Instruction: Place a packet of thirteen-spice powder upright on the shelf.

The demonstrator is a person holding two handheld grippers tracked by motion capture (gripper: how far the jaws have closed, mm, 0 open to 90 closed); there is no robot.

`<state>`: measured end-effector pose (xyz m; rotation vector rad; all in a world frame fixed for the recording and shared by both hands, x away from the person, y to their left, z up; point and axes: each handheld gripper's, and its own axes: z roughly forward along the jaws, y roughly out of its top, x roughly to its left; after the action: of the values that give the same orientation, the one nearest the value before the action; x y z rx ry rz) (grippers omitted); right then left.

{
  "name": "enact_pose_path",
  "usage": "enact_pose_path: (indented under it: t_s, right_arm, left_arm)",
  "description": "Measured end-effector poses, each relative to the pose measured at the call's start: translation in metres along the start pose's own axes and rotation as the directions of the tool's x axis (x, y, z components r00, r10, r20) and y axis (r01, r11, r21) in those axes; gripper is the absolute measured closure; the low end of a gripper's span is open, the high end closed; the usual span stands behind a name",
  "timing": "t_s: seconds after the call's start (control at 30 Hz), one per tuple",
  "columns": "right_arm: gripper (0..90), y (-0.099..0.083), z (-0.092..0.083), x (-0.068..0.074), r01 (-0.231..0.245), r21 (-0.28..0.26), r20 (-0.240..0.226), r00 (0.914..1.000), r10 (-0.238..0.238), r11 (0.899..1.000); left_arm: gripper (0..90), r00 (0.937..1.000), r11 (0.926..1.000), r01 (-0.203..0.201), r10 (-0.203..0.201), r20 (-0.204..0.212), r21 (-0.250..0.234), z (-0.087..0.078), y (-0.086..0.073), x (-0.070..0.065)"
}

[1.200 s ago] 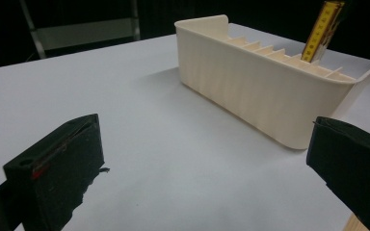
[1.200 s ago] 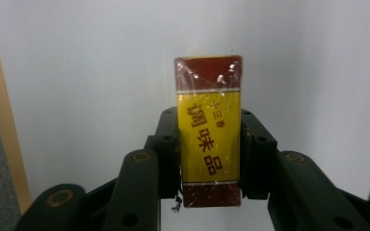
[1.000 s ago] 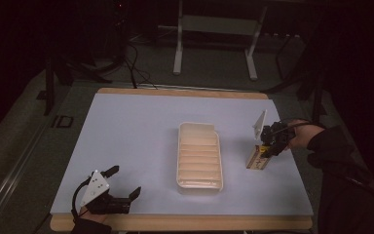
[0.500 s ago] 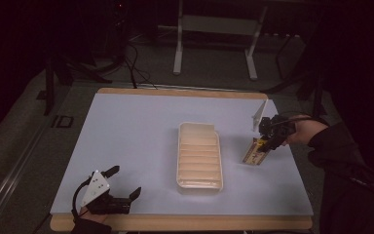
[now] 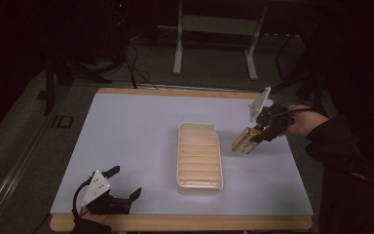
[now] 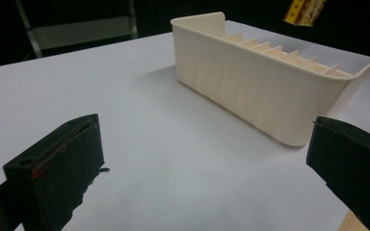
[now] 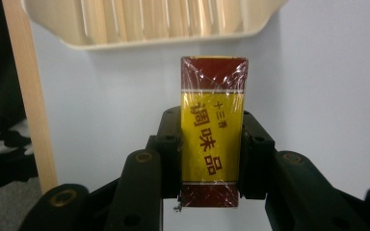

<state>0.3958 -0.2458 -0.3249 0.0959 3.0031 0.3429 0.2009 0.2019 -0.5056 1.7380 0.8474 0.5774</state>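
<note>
Your right gripper (image 5: 259,135) clamps a yellow-and-maroon box (image 7: 212,148) by its long sides, carrying it clear of the table (image 5: 126,136) just beside the right wall of the cream tray (image 5: 199,155). The right gripper view has the wrapped box standing lengthwise between the pads, its far end jutting well past them toward the tray's slats. Your left gripper (image 5: 119,191) sits low at the near left corner, jaws spread wide around nothing, well apart from the tray.

The risks from here, as a judgement: the wrapper looks glossy, so the box may slide or pivot in the pads if you swing it fast. The slots between the dividers look narrow; come in tilted or off line and the leading end will likely catch a divider or the rim. With nothing bracing it, the light tray could skid or tip under that push. Letting go too high may leave the box lying across the slats.
</note>
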Motion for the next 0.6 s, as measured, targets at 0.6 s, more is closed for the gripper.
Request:
enact_pose_path:
  t_s: [0.6]
  right_arm:
    - [67.8, 0.042, 0.0, -0.007, 0.12, -0.25, 0.077, 0.9917, -0.103, 0.961]
  left_arm:
    - [0.0, 1.0, 1.0, 0.0, 0.0, 0.002, 0.001, -0.001, 0.0, 0.0]
